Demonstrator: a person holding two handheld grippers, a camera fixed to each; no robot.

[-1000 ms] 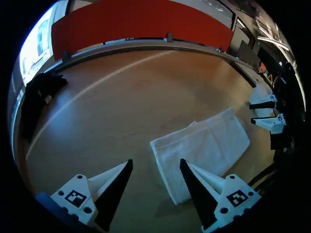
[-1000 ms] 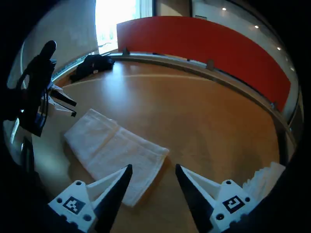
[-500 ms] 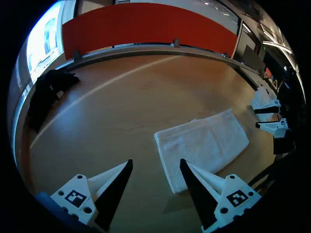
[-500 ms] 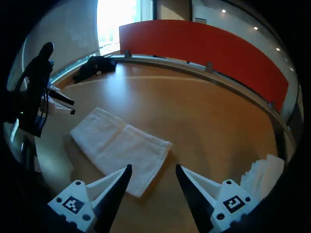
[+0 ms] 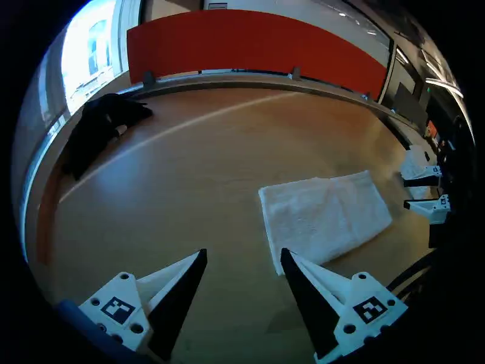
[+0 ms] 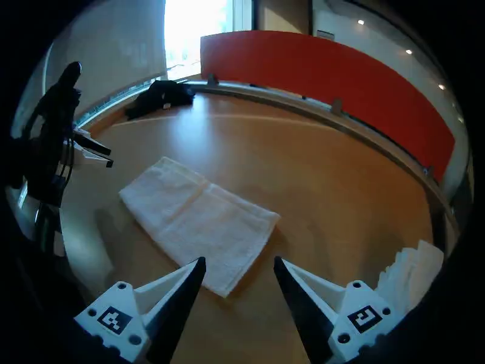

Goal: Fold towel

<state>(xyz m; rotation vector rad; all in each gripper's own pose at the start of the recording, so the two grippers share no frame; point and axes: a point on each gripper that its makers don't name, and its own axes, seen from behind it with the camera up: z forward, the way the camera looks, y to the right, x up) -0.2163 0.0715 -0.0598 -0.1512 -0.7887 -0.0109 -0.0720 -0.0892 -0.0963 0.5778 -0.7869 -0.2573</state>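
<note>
Towel: one white towel [image 5: 324, 215], folded into a flat rectangle with a crease across it, lying on the table.
Table: one wooden top [image 5: 200, 164]; the towel lies nearer its front edge than its far one.
Left gripper: one [image 5: 242, 252], released, fingers spread wide with nothing between them; it hovers just off one short end of the towel, and the towel's near corner shows beside one finger tip.
Right gripper: one [image 6: 239, 259], also released and holding nothing; it hovers just off the towel's other short end. The left gripper view also catches it beyond the towel's far end.
Grippers counted: two, one at each short end of the towel; I cannot tell whether either one touches it.
Person: a dark hand and arm hold the left gripper, seen past the towel in the right gripper view.
Stack: one pile of white folded cloths [image 6: 412, 273], near the towel's end on the right gripper's side, apart from it.
Dark bundle: one black heap [image 5: 100, 124], well apart from the towel at the table's far corner.
Red panel: one [image 5: 254, 45], upright along the table edge far from the towel.
</note>
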